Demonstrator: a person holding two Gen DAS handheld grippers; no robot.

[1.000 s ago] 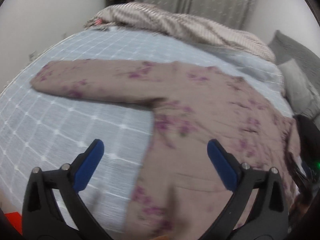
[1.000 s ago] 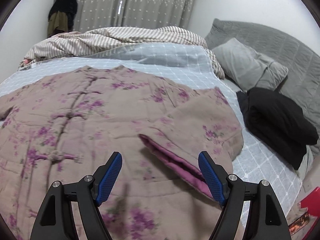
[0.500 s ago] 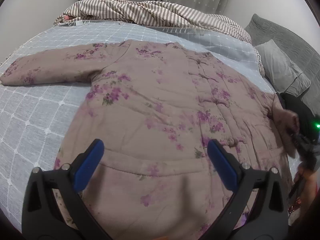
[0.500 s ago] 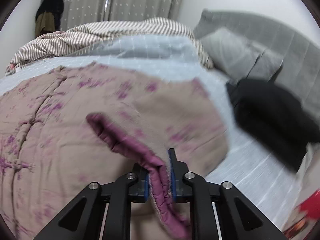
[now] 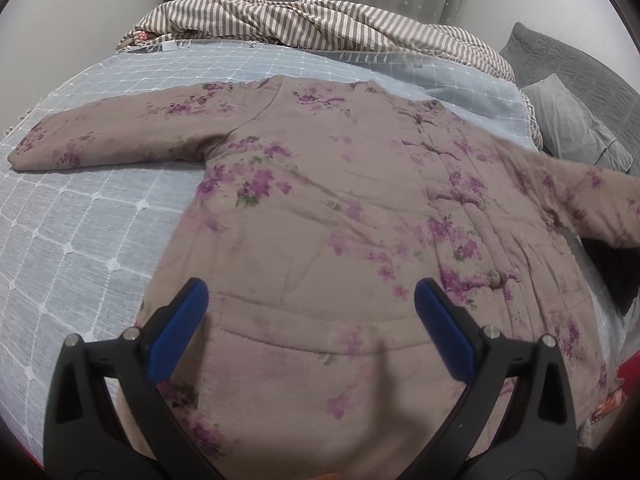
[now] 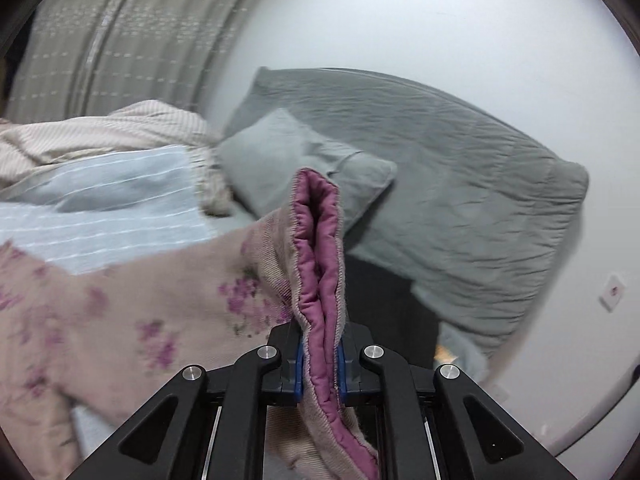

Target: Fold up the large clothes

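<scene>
**Right sleeve lifted, body of the jacket lying to its left**

The floral padded jacket (image 5: 340, 208) lies flat across the bed (image 5: 80, 240), front up, its sleeves running left to right. Its right sleeve (image 6: 320, 256) is raised off the cover — the fold must carry it leftward, across the chest. The right gripper (image 6: 319, 364) is clamped on that cuff; the left gripper (image 5: 312, 320) hovers over the near hem, fingers wide apart, holding nothing.

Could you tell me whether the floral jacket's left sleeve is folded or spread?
Spread: the left sleeve lies straight out on the bedspread.
</scene>
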